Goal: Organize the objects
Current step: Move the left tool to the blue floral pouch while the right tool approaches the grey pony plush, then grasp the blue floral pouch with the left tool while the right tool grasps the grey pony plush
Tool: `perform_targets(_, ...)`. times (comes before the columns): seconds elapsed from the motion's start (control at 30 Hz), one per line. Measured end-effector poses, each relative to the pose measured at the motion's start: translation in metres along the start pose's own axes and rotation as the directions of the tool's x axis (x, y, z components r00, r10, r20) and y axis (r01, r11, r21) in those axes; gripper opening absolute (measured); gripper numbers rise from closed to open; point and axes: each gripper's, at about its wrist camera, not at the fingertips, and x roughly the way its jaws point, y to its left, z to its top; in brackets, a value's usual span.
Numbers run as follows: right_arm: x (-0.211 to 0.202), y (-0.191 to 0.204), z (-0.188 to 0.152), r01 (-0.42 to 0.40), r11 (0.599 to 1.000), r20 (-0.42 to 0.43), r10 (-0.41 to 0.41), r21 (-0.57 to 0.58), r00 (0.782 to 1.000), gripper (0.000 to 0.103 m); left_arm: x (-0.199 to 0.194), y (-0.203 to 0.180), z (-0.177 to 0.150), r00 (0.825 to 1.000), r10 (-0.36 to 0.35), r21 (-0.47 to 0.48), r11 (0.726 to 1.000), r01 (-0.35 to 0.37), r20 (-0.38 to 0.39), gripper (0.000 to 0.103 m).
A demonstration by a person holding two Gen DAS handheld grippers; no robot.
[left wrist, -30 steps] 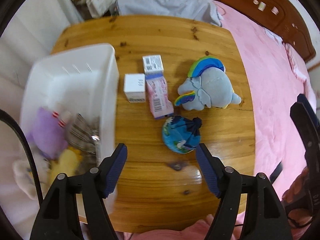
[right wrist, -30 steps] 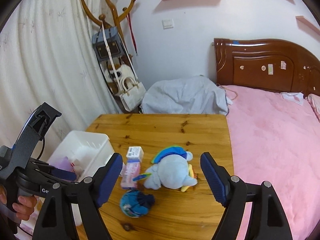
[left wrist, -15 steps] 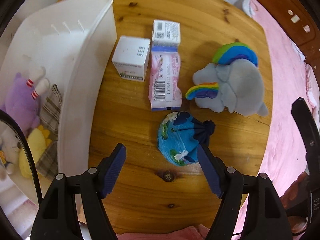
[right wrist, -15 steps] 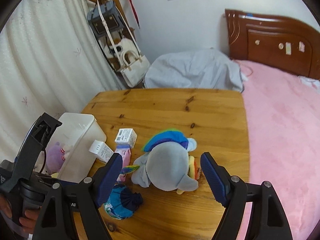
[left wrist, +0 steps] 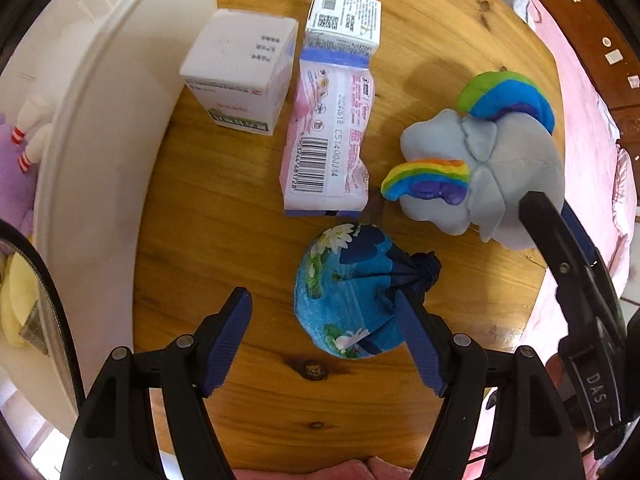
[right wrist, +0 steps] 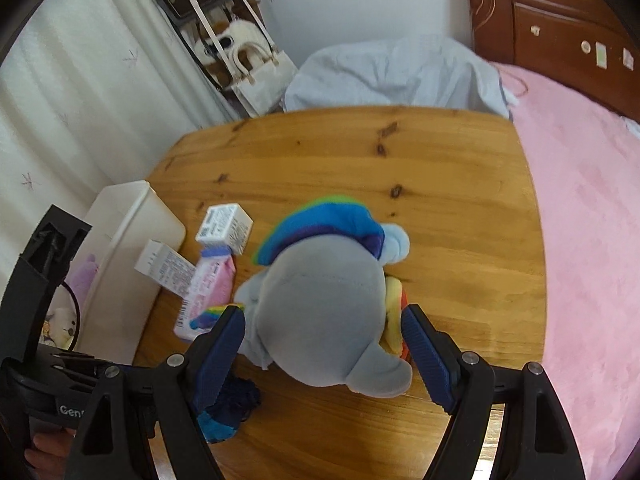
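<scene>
On the wooden table point(left wrist: 224, 208) lie a blue flowered cloth pouch point(left wrist: 352, 300), a pink packet point(left wrist: 332, 152), a white box point(left wrist: 240, 76), a small carton point(left wrist: 344, 16) and a grey plush with rainbow mane point(left wrist: 492, 164). My left gripper point(left wrist: 324, 304) is open just above the pouch, its right finger over the pouch's knot. My right gripper point(right wrist: 324, 320) is open, its fingers on either side of the grey plush point(right wrist: 320, 312), not closed on it. The white bin point(left wrist: 96, 128) stands at the left with plush toys inside.
The white bin point(right wrist: 124, 256) sits at the table's left edge. A pink bed point(right wrist: 584, 208) runs along the right side. A grey bundle point(right wrist: 396, 72), a coat rack with bags point(right wrist: 240, 52) and a curtain stand behind the table.
Both grippers have come down and forward. The left now hovers close over the blue pouch; the right now straddles the grey plush. Nothing on the table has moved.
</scene>
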Motion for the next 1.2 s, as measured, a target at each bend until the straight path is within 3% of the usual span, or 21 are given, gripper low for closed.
perform_targets(0.27, 0.014, -0.003, 0.001, -0.009, 1.0, -0.013, 0.009, 0.004, 1.0, 0.084, 0.005, 0.01, 0.001, 0.999, -0.029, -0.037, 0.999, 0.029, -0.019, 0.082)
perform_targets(0.63, 0.023, -0.013, 0.001, -0.077, 0.994, -0.039, 0.081, 0.082, 0.996, 0.085, 0.01, 0.023, -0.004, 0.993, -0.101, -0.072, 0.993, 0.096, -0.063, 0.086)
perform_targets(0.97, 0.021, -0.017, 0.0, -0.115, 0.988, -0.064, 0.122, 0.104, 0.99, 0.075, 0.008, 0.025, -0.012, 0.993, -0.104, -0.051, 0.994, 0.1, -0.063, 0.086)
perform_targets(1.07, 0.019, -0.018, -0.001, -0.126, 0.984, -0.074, 0.136, 0.127, 0.988, 0.074, 0.007, 0.027, -0.015, 0.991, -0.118, -0.055, 0.992, 0.115, -0.063, 0.082)
perform_targets(1.2, 0.015, -0.021, -0.002, -0.132, 0.979, -0.079, 0.146, 0.152, 0.986, 0.074, 0.004, 0.031, -0.018, 0.979, -0.192, -0.068, 0.98, 0.188, -0.07, 0.06)
